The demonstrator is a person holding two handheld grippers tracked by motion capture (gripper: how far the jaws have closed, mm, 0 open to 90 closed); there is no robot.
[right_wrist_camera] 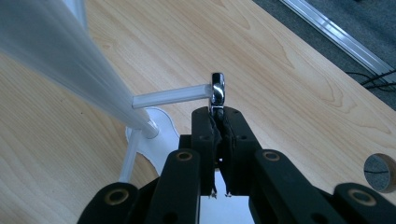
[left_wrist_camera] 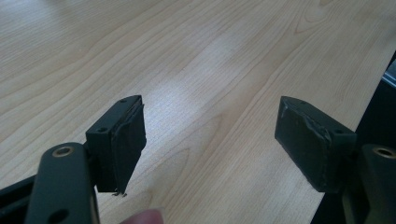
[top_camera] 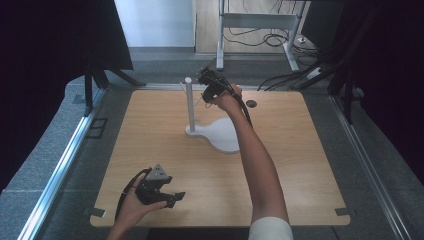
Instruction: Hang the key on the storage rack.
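A white stand rises from a flat white base (top_camera: 220, 134) at the table's middle, with an upright post (top_camera: 189, 102) and thin side pegs. My right gripper (top_camera: 207, 85) is up beside the top of the post. In the right gripper view it (right_wrist_camera: 218, 116) is shut on a small shiny metal piece (right_wrist_camera: 217, 91), seen edge-on, which meets the tip of a level peg (right_wrist_camera: 168, 95). Whether the piece is over the peg I cannot tell. My left gripper (top_camera: 172, 196) rests low near the table's front left; its jaws (left_wrist_camera: 210, 135) stand wide open with only bare wood between them.
A round cable hole (top_camera: 251, 103) sits in the tabletop to the right of the stand. A metal rail (top_camera: 60, 165) runs along the floor left of the table. White desk legs (top_camera: 220, 35) and loose cables lie beyond the far edge.
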